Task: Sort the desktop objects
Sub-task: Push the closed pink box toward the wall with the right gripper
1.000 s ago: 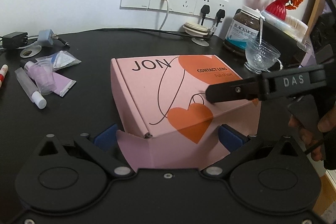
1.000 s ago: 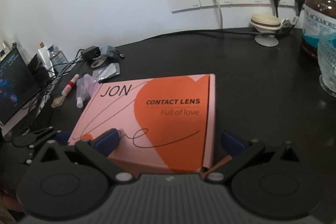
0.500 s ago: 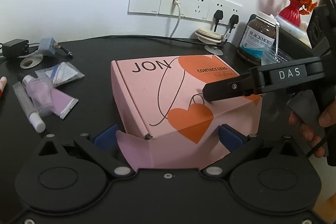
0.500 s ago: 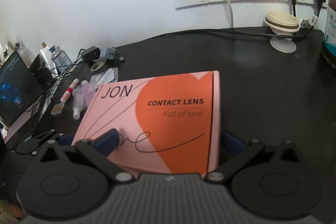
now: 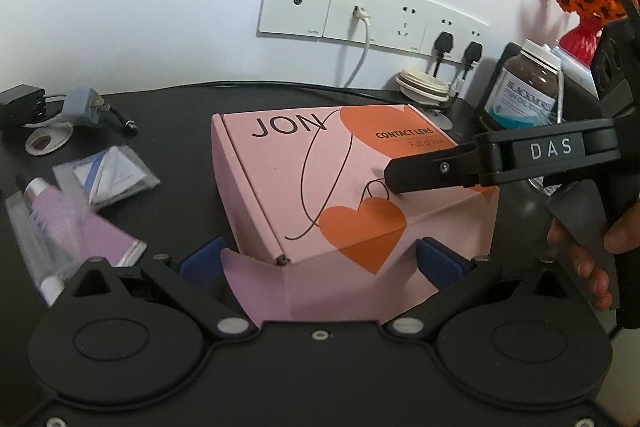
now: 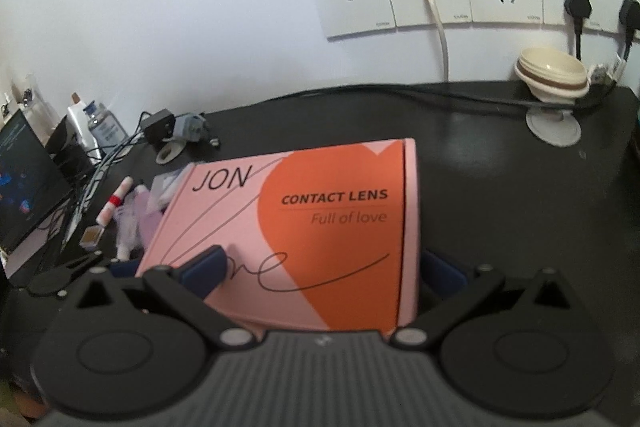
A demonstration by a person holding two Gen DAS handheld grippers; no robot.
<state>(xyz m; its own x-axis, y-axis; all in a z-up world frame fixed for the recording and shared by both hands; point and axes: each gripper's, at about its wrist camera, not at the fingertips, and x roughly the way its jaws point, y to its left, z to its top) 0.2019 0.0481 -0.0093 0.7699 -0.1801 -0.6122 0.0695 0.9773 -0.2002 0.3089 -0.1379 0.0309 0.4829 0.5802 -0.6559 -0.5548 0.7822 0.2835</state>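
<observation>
Pink carton (image 5: 320,187) sitting mid-bench, lid down, front flap (image 5: 304,291) untucked and hanging toward the left wrist camera. Left hand-held gripper (image 5: 320,259) spread wide, blue pads (image 5: 200,259) flanking the near corner of the carton without clear contact. Right hand-held gripper (image 6: 320,267) also spread, straddling the carton's right edge: left pad (image 6: 204,263) lying over the printed lid, right pad (image 6: 440,271) down beside the side wall; squeezing or merely resting, cannot tell. Seen from the left wrist, one black finger (image 5: 432,167) of that right tool stretched across the lid, hand (image 5: 588,247) on the handle. Judging by the look: thin corrugated card, stiff across the panels, soft at the creases, probably light, contents unknown. Printed surface smooth, so likely slippery under a flat press from above. Best hold, by this reading, across the two side walls near a corner where folds stiffen the shell; pinching the loose flap alone risks bending or tearing it. Small items clustered on the black bench (image 5: 180,131) to the left: clear tube (image 5: 32,243), purple sachet (image 5: 104,235), foil packet (image 5: 108,171), red-banded stick (image 6: 116,201). Charger and plug (image 5: 84,103) further back. Carton shut with clutter outside fits either loading ahead or closing up; not settled here.
</observation>
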